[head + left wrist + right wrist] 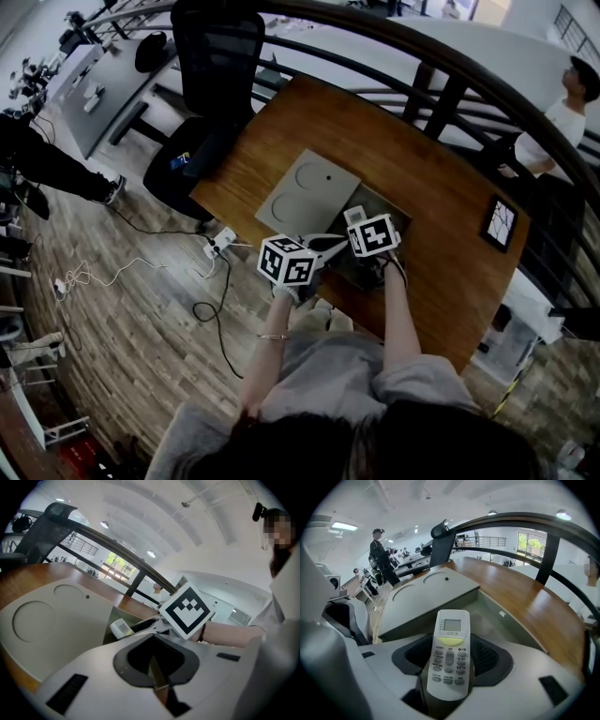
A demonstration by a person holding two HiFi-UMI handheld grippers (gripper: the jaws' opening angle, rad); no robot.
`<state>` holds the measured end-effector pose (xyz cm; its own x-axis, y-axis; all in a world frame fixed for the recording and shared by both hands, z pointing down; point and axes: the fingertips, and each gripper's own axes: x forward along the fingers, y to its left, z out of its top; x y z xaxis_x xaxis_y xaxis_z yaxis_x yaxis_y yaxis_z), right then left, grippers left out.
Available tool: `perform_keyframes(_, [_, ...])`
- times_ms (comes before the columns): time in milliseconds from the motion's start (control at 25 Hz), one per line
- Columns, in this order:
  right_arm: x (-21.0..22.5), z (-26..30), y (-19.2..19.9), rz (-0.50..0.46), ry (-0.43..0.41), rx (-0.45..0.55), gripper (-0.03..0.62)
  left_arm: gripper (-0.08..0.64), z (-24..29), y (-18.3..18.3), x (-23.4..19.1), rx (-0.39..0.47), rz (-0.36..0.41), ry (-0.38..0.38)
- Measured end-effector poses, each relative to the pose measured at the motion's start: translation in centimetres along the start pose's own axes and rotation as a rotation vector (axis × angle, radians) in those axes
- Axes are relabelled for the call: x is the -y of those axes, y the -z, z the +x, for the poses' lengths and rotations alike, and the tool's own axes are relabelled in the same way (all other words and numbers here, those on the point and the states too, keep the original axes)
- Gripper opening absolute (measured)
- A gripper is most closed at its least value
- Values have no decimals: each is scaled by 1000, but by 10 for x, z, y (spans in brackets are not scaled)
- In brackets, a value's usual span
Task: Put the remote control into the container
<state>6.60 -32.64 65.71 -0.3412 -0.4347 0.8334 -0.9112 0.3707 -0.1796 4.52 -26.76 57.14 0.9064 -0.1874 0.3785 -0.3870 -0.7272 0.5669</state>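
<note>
A white remote control (450,644) with a small screen and grey buttons sits between the jaws of my right gripper (448,670), which is shut on its lower half. Its screen end points over the open grey container (501,616). In the head view the right gripper (362,221) hovers over the container (398,223) near the table's front edge, and the remote (354,215) shows as a white tip. The container's flat grey lid (305,192) lies to its left. My left gripper (157,676) is shut on nothing, just left of the right one (322,247).
The wooden table (422,169) ends close to the person's body. A black-framed card (498,223) lies at its right end. A black office chair (217,66) stands behind the table, a dark railing (441,56) curves past, and cables (202,281) lie on the floor.
</note>
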Motion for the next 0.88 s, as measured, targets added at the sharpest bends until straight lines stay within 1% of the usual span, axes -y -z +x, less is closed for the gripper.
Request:
perform_keyframes(160, [-1,8,2,-12,-14,-29,247,3,-1,4,-4,-7,-8,-7])
perform_keyframes(320, [3,9,7,-15,3,-71,247,3,-1,7,-6,-15,-18,-12])
perform_keyframes(400, [2,9,5,-7,-9,-72,247,3,-2,8,-7,-19,-23,-12])
perform_keyframes(480, [12,6,6,-17,36,-90,247,3,-2,9,-8,-23,-27,-14])
perform_keyframes(520, [11,7,5,-20,33,-88,247,3,-2,10,-9,-26,-29,-15])
perform_keyframes(600, [2,11,0,-18,-11,-63,247,3,-2,11,-11,-28,-32,-17])
perform_keyframes(680, [9,9,6,-22,26,-91,247,3,-2,12,-12,-29,-34,-17])
perform_keyframes(720, [9,10,7,-20,25,-94,247,3,-2,12,-13,-29,-35,-18])
perform_keyframes(800, [1,14,2,-19,-15,-68,247,3,-2,12,-13,-28,-36,-17])
perform_keyframes(880, [1,14,1,-28,-9,-69,247,3,-2,12,-14,-29,-38,-18])
